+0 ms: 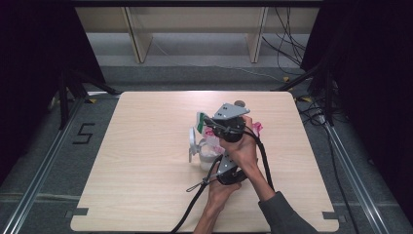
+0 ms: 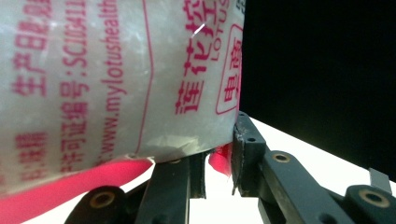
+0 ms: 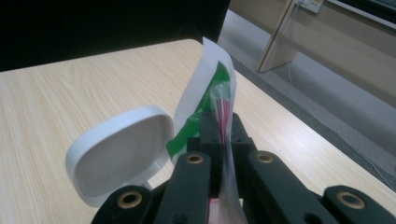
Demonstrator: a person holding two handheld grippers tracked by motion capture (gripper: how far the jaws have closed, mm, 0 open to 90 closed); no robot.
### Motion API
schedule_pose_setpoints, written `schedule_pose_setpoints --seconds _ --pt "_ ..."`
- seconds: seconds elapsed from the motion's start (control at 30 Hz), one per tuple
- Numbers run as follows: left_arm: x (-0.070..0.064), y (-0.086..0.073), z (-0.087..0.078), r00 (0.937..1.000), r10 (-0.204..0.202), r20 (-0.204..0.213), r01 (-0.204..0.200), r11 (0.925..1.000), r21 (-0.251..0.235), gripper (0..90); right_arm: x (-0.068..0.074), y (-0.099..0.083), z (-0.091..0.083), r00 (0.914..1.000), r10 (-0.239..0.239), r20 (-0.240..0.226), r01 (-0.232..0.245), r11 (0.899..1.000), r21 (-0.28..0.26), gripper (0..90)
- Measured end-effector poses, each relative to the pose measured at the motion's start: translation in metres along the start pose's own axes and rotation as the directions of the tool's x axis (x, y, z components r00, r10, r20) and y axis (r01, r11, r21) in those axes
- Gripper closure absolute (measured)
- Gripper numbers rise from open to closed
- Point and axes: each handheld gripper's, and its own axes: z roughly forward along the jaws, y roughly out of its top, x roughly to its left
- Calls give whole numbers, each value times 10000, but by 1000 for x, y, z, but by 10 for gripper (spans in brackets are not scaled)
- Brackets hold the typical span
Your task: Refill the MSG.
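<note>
Pinching the plastic bag (image 3: 225, 105) from both ends above the desk (image 1: 146, 146), each hand-held gripper, left (image 2: 219, 154) and right (image 3: 223, 133), is clamped tight; pulling unevenly could tear it and spill the contents.

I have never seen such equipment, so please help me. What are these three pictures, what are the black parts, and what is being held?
A person sits at a wooden table and holds a hand tool with two black jaws in each hand. One picture looks down from above. The other two come from small cameras riding on the tools.

The left gripper pinches the bottom edge of a plastic bag with red print. The right gripper is closed on the bag's thin top edge, beside a green and white flap. Next to it is a white container with its lid open.
</note>
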Motion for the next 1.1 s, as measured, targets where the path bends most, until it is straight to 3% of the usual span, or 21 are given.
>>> schedule_pose_setpoints --seconds 0.2,0.27,0.37,0.43,0.47,0.57,1.1 --pt "0 0 0 9999 -100 62 100 9999 -43 772 2 0 2 9999 10 104 -9 10000 -12 896" --pt "1 0 -1 10000 -26 67 26 10000 -93 773 1 0 1 9999 75 -100 -74 10000 40 896" --pt "0 0 -1 10000 -54 42 54 10000 -78 772 1 2 1 9999 -149 -38 149 9999 -62 896" --pt "1 0 0 9999 -84 139 87 9998 -204 773 2 1 2 10000 -63 3 63 10000 -17 896" --pt "1 0 -1 10000 -44 27 44 10000 -43 772 3 1 2 9999 123 -26 -123 9999 50 896" --pt "1 1 -1 10000 -47 31 47 10000 -51 772 1 1 1 10000 -62 -31 62 9999 -134 896" --pt "0 0 -2 10000 -94 18 94 9999 -85 772 3 1 1 9998 209 -72 -209 9998 23 896"
